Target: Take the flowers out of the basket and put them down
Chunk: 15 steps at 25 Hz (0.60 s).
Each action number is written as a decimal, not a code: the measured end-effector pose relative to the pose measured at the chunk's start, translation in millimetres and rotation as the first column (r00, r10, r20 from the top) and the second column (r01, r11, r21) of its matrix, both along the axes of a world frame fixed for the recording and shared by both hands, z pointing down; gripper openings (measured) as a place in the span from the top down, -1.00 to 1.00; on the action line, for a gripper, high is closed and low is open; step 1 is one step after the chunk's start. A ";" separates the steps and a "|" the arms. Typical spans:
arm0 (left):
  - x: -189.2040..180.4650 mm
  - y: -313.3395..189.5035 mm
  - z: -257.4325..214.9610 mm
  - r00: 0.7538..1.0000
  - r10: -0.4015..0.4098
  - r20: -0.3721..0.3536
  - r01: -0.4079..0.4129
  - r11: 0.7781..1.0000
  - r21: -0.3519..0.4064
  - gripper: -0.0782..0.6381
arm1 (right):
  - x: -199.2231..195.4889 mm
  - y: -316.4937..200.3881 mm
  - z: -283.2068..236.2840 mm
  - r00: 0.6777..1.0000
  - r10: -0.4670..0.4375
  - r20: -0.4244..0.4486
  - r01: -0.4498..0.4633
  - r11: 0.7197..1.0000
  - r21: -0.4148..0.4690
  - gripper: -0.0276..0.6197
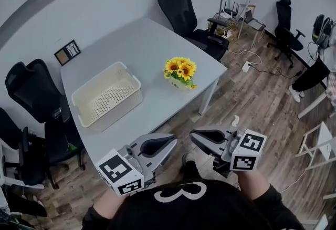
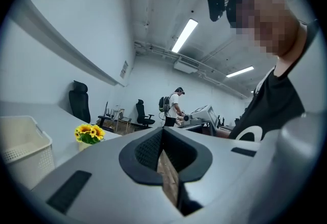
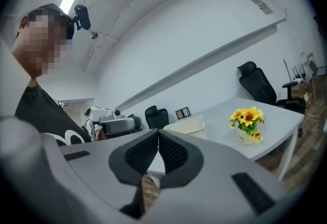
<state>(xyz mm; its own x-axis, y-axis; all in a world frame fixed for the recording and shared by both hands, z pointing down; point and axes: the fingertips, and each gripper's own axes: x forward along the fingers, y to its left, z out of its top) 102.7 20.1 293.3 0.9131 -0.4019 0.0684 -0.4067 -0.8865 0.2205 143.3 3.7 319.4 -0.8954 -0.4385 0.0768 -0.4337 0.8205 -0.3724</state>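
Observation:
The yellow sunflowers [image 1: 180, 69] stand upright in a small white pot on the grey table [image 1: 142, 40], to the right of the white perforated basket [image 1: 134, 83], which holds nothing. Both grippers hang close to my body, off the table's near edge and apart from both things. My left gripper [image 1: 172, 141] is shut with nothing between its pads. The right gripper [image 1: 193, 137] is shut and empty too. The left gripper view has the flowers [image 2: 89, 132] beside the basket [image 2: 20, 141]. In the right gripper view the flowers [image 3: 247, 117] stand right of the basket [image 3: 186, 127].
A small framed picture [image 1: 67, 52] lies at the table's far left corner. Black office chairs stand at the left [image 1: 31, 90] and behind the table [image 1: 181, 6]. Another person [image 2: 173, 108] stands far off by a desk. Cables run over the wooden floor [image 1: 247, 63].

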 end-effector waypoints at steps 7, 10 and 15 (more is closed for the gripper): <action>-17.6 21.4 12.9 0.999 -0.030 0.018 0.030 0.999 -0.034 0.75 | -12.8 33.6 3.9 1.000 0.007 -0.009 -0.007 1.000 0.011 0.89; -19.0 25.1 13.5 0.999 -0.039 0.023 0.040 0.999 -0.025 0.75 | -14.7 43.6 2.7 1.000 0.001 0.009 -0.001 1.000 0.005 0.89; -13.6 35.3 15.7 0.998 -0.037 0.051 0.037 0.999 -0.003 0.75 | -12.4 56.3 0.9 1.000 0.018 0.011 -0.018 1.000 0.006 0.89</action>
<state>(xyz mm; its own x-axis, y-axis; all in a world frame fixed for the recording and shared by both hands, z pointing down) 89.0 55.3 309.0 0.8930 -0.4348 0.1162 -0.4499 -0.8700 0.2016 130.8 59.9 320.3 -0.8881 -0.4552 0.0643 -0.4446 0.8149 -0.3718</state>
